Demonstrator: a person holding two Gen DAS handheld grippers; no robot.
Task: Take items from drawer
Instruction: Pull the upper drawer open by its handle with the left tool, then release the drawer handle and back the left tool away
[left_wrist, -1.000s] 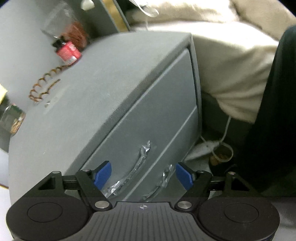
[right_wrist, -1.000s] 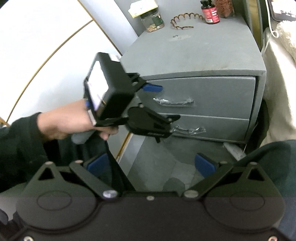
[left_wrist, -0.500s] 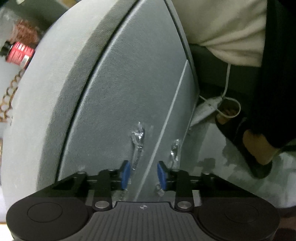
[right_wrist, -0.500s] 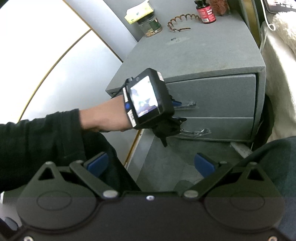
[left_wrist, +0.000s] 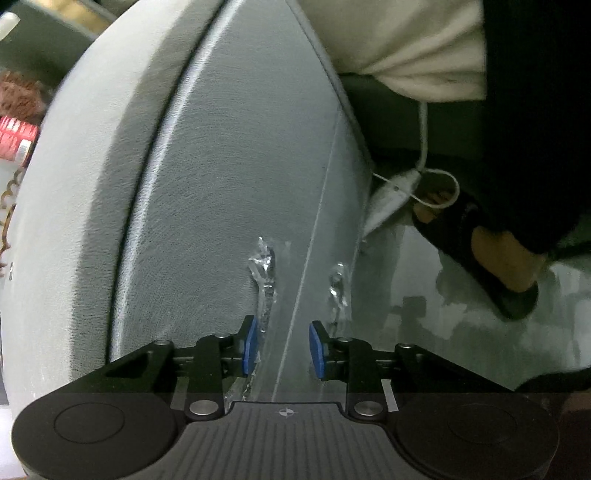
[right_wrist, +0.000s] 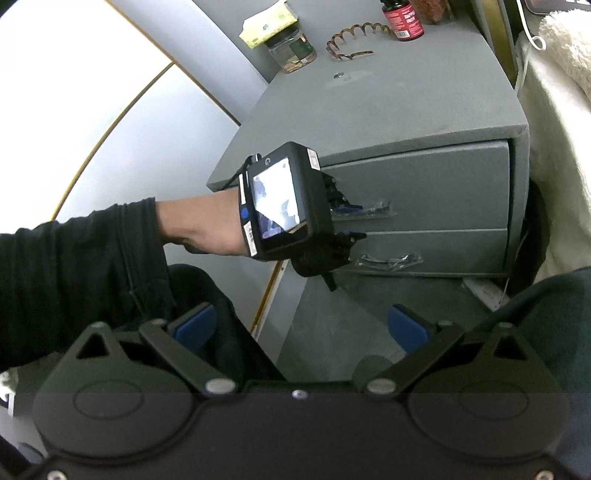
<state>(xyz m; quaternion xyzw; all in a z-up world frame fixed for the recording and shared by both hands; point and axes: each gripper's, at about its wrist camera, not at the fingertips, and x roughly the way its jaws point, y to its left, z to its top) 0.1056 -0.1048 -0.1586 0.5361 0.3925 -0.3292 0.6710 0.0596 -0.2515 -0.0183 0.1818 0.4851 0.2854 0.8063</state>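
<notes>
The left gripper (left_wrist: 282, 345) is narrowed at the top drawer's wrapped handle (left_wrist: 264, 280) but grips nothing yet; its fingers may straddle the seam beside the handle and slip. The right gripper (right_wrist: 301, 326) hangs wide, well below the drawer (right_wrist: 436, 192).

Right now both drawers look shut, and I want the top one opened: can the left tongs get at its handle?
Probably yes. The left tongs sit right at the top drawer handle, one pad beside it, nothing between.
</notes>
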